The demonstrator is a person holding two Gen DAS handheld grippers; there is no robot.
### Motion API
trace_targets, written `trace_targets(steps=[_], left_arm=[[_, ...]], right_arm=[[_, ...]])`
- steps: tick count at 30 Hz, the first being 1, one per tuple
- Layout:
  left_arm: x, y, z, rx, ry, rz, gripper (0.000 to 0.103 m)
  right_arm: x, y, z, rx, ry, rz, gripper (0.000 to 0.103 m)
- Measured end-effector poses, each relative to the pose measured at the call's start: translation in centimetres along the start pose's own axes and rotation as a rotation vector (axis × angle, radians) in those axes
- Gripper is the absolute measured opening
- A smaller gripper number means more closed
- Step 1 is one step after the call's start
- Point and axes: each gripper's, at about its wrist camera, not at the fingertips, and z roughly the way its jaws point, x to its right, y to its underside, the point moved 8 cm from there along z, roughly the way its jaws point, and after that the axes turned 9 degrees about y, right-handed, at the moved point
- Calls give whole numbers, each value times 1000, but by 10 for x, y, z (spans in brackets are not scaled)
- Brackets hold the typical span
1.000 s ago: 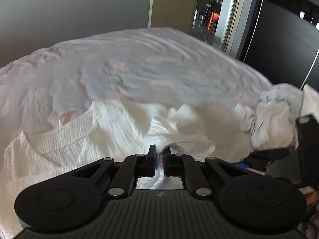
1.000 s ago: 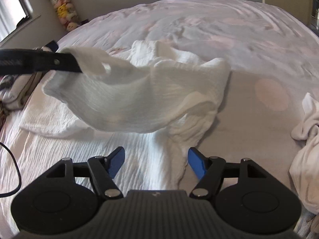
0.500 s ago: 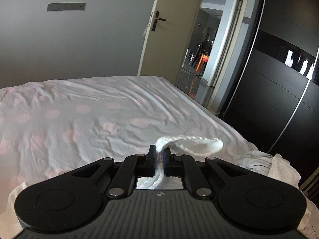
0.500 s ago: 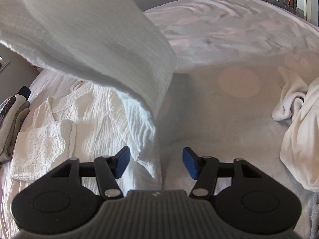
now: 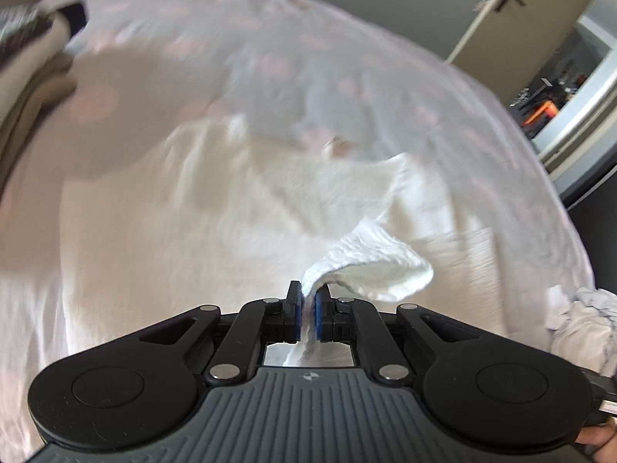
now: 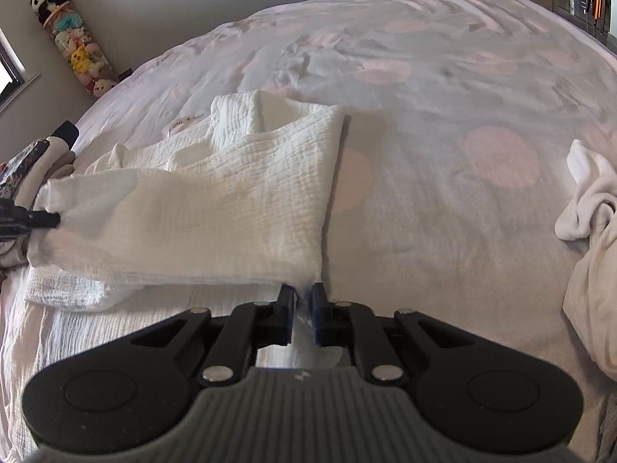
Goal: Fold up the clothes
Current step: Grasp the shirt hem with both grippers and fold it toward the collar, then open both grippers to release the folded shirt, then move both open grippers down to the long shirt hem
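Observation:
A white crinkled garment (image 6: 216, 193) lies spread on the bed (image 6: 462, 96), one side folded across it toward the left. My right gripper (image 6: 302, 308) is shut on the near corner of that fold. My left gripper (image 5: 306, 305) is shut on a bunched edge of the same white garment (image 5: 370, 266), held just above the cloth; the left wrist view is blurred by motion. The left gripper's fingers (image 6: 27, 218) show at the far left of the right wrist view, pinching the fold's other end.
A heap of pale clothes (image 6: 590, 239) sits at the bed's right edge. A stack of folded items (image 6: 31, 166) lies at the left. Soft toys (image 6: 77, 46) stand in the far corner. An open doorway (image 5: 559, 88) is to the right.
My right gripper went from open to shut on the fold's corner. My left gripper carried the raised cloth down and leftward, laying the fold over the garment.

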Motion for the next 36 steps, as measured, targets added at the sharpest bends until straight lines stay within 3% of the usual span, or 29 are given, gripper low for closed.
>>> trace_targets(steps=[4, 9, 13, 18, 21, 24, 26, 31, 36], left_arm=[[-34, 14, 14, -11, -30, -95, 11], [-51, 13, 6, 6, -107, -96, 16], [-42, 12, -15, 40, -153, -48, 17], [6, 20, -30, 89, -78, 39, 18], [41, 40, -25, 49, 2, 111, 18], [66, 65, -11, 2, 21, 184, 18], [74, 77, 1, -11, 36, 187, 18], [83, 95, 30, -22, 75, 166, 18], [82, 110, 44, -43, 76, 153, 18]], right_arm=[[1, 1, 2, -12, 1, -11, 11], [3, 2, 7, -30, 7, -22, 13], [2, 0, -6, -9, 45, -59, 28], [-8, -5, -20, 27, -34, -60, 38], [-19, -4, -20, 29, -59, -83, 37], [-30, -5, -22, 51, -65, -105, 36], [-35, -6, -25, 82, -77, -104, 28], [-39, -13, -24, 150, -106, -37, 28], [-44, -5, -1, 88, -66, -65, 29]])
